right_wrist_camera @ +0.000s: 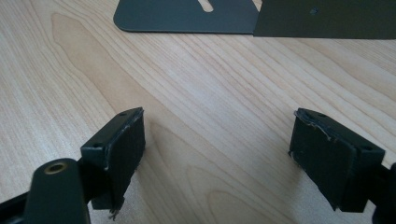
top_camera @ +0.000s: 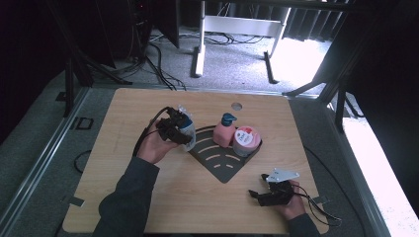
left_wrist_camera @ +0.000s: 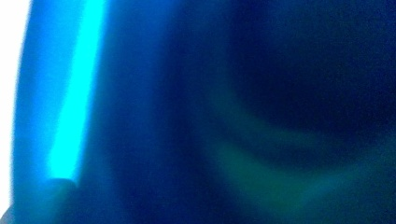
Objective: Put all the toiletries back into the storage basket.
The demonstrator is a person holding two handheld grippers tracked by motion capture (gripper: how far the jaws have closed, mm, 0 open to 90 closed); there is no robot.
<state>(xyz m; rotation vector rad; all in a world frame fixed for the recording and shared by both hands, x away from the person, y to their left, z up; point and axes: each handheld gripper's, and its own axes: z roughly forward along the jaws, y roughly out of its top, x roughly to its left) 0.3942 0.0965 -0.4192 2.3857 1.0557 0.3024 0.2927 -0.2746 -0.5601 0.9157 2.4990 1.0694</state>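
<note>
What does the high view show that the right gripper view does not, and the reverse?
High view alone: the left claw closed around a blue-and-white bottle at the tray's left corner, plus a pink pump bottle and a red-lidded jar standing on the tray. Right gripper view alone: the right claw close up, its pads wide apart with bare wood between. Both share the wooden table and the dark slotted tray.

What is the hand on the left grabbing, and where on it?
The left gripper holds a clear, blue-labelled bottle around its body, at the dark rack's left edge. The right gripper's fingers are open, holding nothing.
</note>
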